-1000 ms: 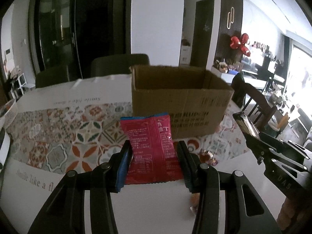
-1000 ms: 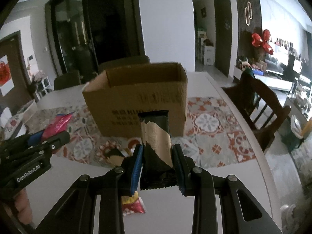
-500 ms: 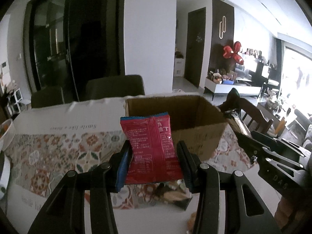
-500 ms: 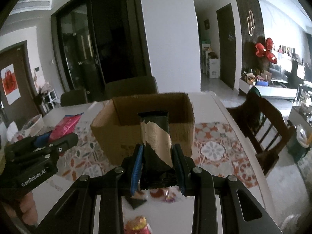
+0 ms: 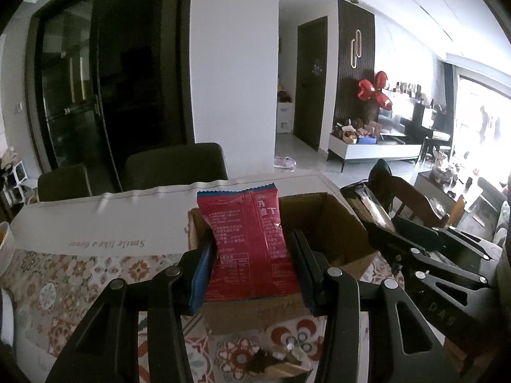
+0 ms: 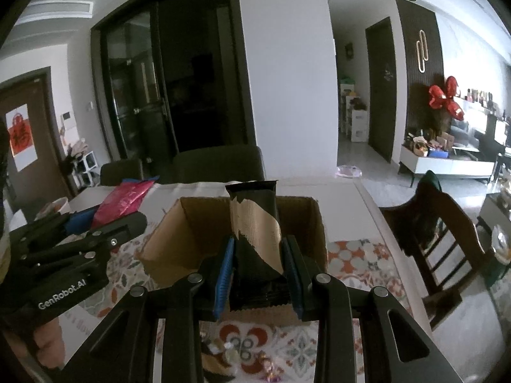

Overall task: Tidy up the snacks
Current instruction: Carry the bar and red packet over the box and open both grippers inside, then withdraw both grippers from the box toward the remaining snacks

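Open box (image 6: pixel 306 223) sat on tablecloth (image 6: pixel 361 255), chairs (image 6: pixel 220 166) behind it. Loose snacks (image 6: pixel 230 354) lay in front. Both packets (image 5: pixel 249 242) hung over box, left gripper's (image 5: pixel 252 271) leftmost.

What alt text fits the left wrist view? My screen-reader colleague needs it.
The left gripper holds a red snack packet upright in its jaws, in front of an open cardboard box on a patterned tablecloth. The right gripper, at right, holds a dark bar.

A white table (image 5: pixel 80 214) carries a patterned floral mat (image 5: pixel 64 274), an open brown cardboard box (image 6: pixel 191 233), and small wrapped sweets (image 6: pixel 230 356).
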Demonstrator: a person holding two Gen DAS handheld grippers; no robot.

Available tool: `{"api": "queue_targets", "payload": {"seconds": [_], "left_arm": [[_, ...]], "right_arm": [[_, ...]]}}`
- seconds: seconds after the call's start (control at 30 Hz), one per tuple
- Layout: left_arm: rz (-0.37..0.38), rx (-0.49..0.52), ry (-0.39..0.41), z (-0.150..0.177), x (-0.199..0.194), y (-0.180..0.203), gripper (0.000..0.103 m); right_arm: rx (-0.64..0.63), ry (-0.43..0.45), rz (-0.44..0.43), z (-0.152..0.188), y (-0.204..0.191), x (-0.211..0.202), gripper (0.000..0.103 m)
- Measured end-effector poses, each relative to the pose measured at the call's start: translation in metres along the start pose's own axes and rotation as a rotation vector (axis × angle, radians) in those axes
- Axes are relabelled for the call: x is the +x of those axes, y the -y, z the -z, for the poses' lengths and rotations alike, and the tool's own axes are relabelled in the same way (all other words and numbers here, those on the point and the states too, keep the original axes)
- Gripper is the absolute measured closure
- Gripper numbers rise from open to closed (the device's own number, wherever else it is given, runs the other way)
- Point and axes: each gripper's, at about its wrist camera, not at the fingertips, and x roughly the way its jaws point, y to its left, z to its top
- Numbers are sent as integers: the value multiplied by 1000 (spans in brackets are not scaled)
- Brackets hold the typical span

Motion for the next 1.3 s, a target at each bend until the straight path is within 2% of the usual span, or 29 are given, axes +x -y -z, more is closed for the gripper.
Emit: {"api": "queue_targets", "payload": {"seconds": [0.43,0.53,0.6,0.67,0.83,1.0,1.3], "left_arm": [[19,0,-79,-13,65,-1,56],[21,13,-86,-14,74,0,46],[4,20,-81,-15,75,0,41],[-1,23,-81,-12,74,-1,39],[-29,44,-54,-1,59,0,36],[-25,61,-16,11,35,3,35],[-36,12,-38,43,7,1,35]], "right_arm": [[-13,-46,-1,-20,15,54,71],[-20,-57,-2,-20,18,64,69],[-22,-69,-8,-19,21,70,62],[-13,-67,-8,-17,22,71,48],[7,-54,15,-9,25,64,48],[3,-44,13,1,23,48,48],[-21,-33,37,24,17,19,48]]}}
